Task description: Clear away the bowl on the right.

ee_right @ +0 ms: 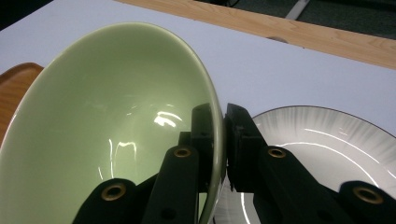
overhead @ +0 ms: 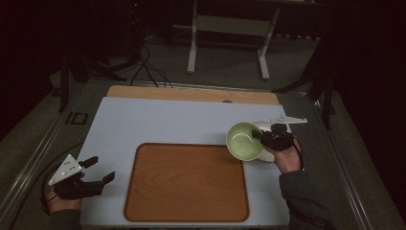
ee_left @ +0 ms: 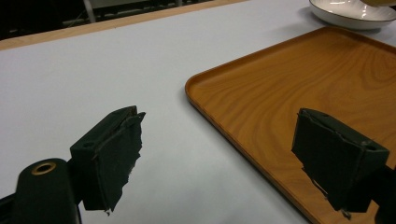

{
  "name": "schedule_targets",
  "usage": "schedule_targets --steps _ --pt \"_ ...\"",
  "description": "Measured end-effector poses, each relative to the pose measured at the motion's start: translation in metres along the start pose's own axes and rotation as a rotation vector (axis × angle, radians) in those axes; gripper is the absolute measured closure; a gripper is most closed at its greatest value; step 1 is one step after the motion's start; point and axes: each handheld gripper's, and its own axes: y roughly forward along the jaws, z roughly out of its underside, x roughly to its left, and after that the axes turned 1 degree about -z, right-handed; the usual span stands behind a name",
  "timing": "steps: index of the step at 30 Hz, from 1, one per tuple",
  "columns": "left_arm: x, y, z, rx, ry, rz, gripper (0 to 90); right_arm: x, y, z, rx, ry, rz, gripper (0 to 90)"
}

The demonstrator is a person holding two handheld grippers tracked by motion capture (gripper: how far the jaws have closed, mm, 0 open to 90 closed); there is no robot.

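my right gripper (ee_right: 223, 140) with its jaws clamped on the rim of the green bowl (ee_right: 116, 126), one inside, one outside, bowl tipped up above the white plate (ee_right: 322, 144), beside the wooden tray (overhead: 186, 182) on the counter (overhead: 158, 122), my left gripper (ee_left: 219, 158) with jaws wide apart, holding nothing, by the tray's left edge

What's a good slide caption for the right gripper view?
Right gripper clamps the rim of a tilted green bowl, above a white plate on the table.
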Motion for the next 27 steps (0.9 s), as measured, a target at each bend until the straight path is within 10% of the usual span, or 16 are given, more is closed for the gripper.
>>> schedule_targets --steps 27 --pt "0.000 -0.001 0.000 -0.003 0.007 -0.006 15.8 0.020 0.011 0.001 -0.005 -0.012 -0.036 82.4"
